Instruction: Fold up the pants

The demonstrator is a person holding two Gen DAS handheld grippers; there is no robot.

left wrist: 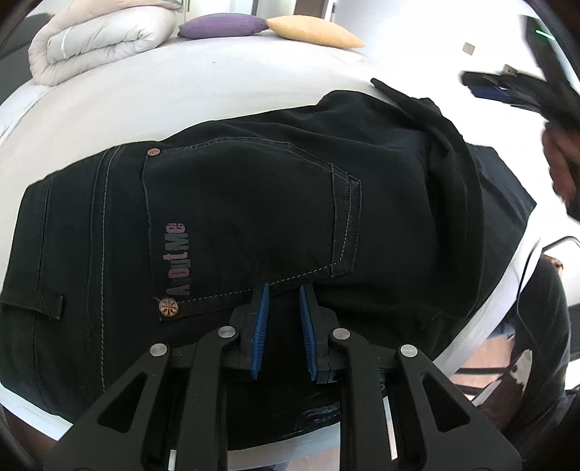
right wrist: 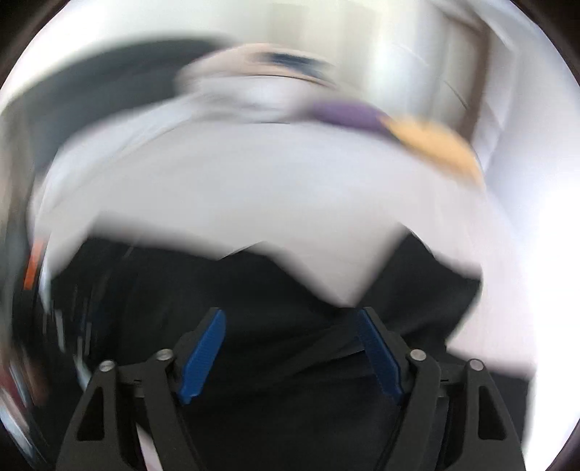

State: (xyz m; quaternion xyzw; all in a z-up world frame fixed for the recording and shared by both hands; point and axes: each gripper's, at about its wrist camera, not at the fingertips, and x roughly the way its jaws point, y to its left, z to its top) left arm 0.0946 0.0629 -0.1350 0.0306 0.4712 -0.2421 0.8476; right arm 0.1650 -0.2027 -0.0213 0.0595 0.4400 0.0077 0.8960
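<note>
Black pants (left wrist: 253, 203) lie across the white bed (left wrist: 181, 94), back pocket with a printed logo facing up. My left gripper (left wrist: 284, 290) hovers just over the pocket's lower seam, its blue pads a narrow gap apart with nothing between them. My right gripper (right wrist: 290, 315) is wide open above the black fabric (right wrist: 275, 347); that view is motion-blurred. The right gripper also shows blurred at the upper right of the left wrist view (left wrist: 507, 87), above the pants' far end.
A rolled beige duvet (left wrist: 94, 43), a purple cushion (left wrist: 221, 25) and a yellow cushion (left wrist: 311, 32) lie at the head of the bed. The bed's edge (left wrist: 482, 319) runs at the lower right, with floor beyond.
</note>
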